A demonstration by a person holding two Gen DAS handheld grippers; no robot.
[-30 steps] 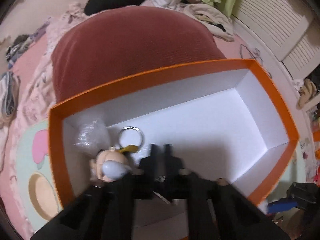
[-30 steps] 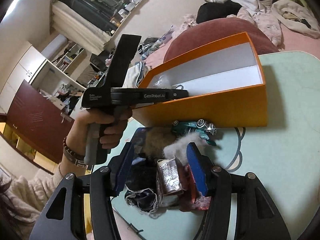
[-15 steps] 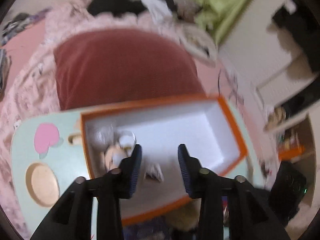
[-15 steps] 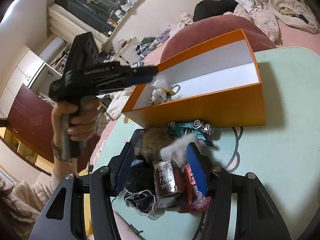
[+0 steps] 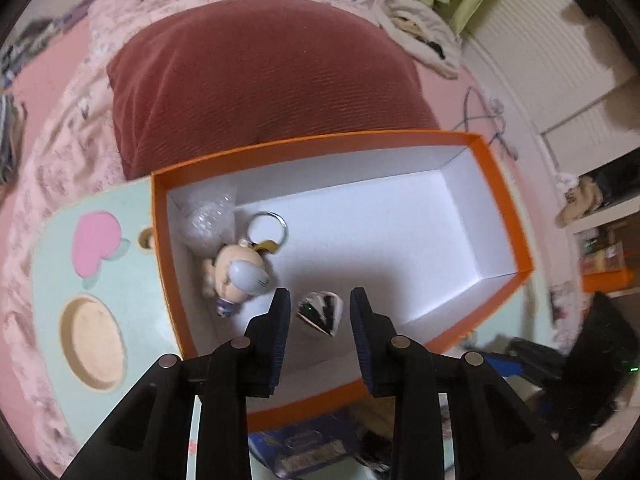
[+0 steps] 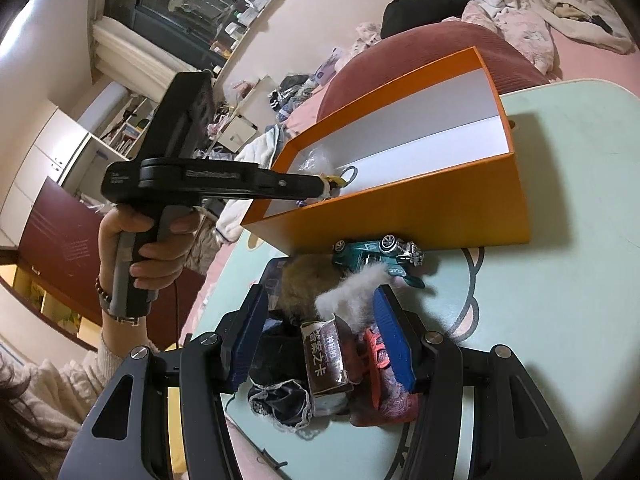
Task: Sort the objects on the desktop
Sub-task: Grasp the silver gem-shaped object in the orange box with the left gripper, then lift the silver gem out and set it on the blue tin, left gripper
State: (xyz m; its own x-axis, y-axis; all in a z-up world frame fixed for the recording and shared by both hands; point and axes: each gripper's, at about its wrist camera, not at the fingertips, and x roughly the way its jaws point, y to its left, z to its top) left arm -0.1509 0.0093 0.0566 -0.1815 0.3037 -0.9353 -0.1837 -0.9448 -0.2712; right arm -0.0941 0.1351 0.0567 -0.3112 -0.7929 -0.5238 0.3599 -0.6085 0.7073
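The left gripper [image 5: 319, 312] has just been opening; its jaws are apart, nothing between them. The small black-and-white thing [image 5: 320, 313] lies below in the orange box [image 5: 504, 204], near the doll keychain [image 5: 236, 272]. Lift straight up, clear of the wall. Before, the jaws were shut, low inside. The right gripper [image 6: 320, 336] hangs apart over the pile [image 6: 320, 356].

blue packet [image 5: 304, 440] behind tongs, print blurred
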